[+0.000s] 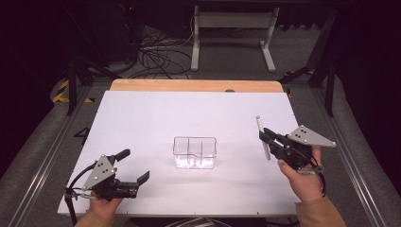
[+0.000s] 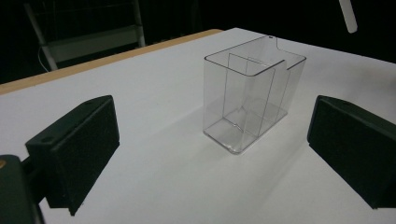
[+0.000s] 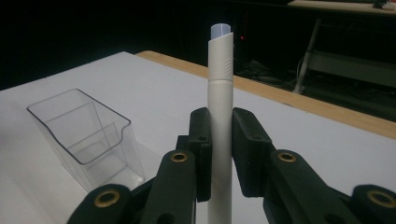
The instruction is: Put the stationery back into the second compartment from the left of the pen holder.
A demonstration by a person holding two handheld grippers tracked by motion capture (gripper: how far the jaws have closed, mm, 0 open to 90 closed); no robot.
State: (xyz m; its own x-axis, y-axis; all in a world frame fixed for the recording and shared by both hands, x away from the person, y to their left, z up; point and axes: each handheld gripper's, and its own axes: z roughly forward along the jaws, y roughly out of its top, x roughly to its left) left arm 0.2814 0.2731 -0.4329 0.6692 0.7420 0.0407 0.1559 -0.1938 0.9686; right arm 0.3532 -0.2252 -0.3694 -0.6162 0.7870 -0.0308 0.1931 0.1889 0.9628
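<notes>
A clear plastic organizer box with inner dividers stands upright in the middle of the white table. It is seen too in the left gripper view and the right gripper view. My right gripper, at the table's right, is shut on a white pen. The pen stands upright between the jaws, its pale blue tip up. My left gripper rests at the front left, open, nothing between its pads; it faces the box.
The white sheet covers a wooden tabletop whose bare strip shows at the far edge. Beyond stand a white desk frame and loose cables on the floor. Dark stands flank both sides of the table.
</notes>
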